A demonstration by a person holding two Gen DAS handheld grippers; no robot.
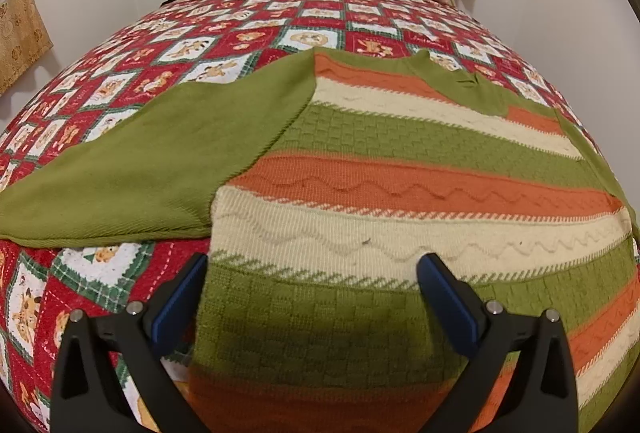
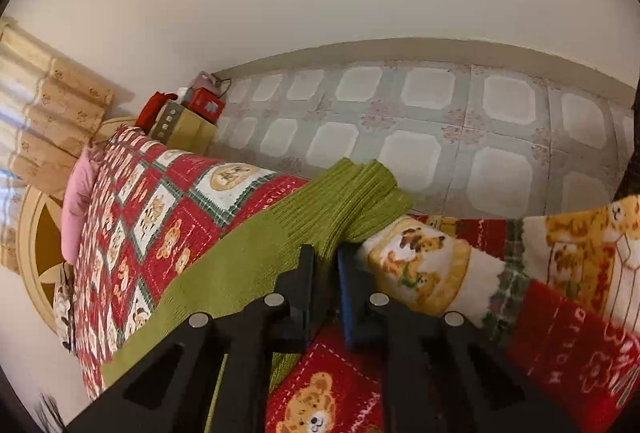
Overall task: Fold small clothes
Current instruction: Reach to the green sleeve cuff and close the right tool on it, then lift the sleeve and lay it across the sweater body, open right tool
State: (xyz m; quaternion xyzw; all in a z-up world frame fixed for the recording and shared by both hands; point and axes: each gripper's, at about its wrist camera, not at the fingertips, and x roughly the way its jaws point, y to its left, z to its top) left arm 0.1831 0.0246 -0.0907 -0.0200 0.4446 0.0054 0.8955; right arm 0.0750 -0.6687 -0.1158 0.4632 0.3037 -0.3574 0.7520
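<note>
A striped knitted sweater [image 1: 400, 169] in green, orange and cream lies flat on the bed, on a red patchwork quilt [image 1: 224, 29] with bear pictures. Its body fills the near and right part of the left wrist view, and one plain green sleeve [image 1: 132, 161] stretches out to the left over the quilt.

The left gripper [image 1: 312, 273] hangs just above the near part of the sweater, over the green checked band. Its two blue fingers [image 1: 444, 293] stand wide apart and nothing is between them; the left finger is over the sweater's left edge.

The right gripper [image 2: 325, 257] is at the edge of the bed, at the sweater's other green sleeve. Its jaws are pressed together and pinch the ribbed cuff [image 2: 352, 189], which bunches up just beyond the fingertips. The rest of this sleeve runs to the near left over the quilt. Beyond the bed edge the tiled floor [image 2: 440, 121] is visible, and a pink pillow [image 2: 78, 193] lies far left by the headboard.
</note>
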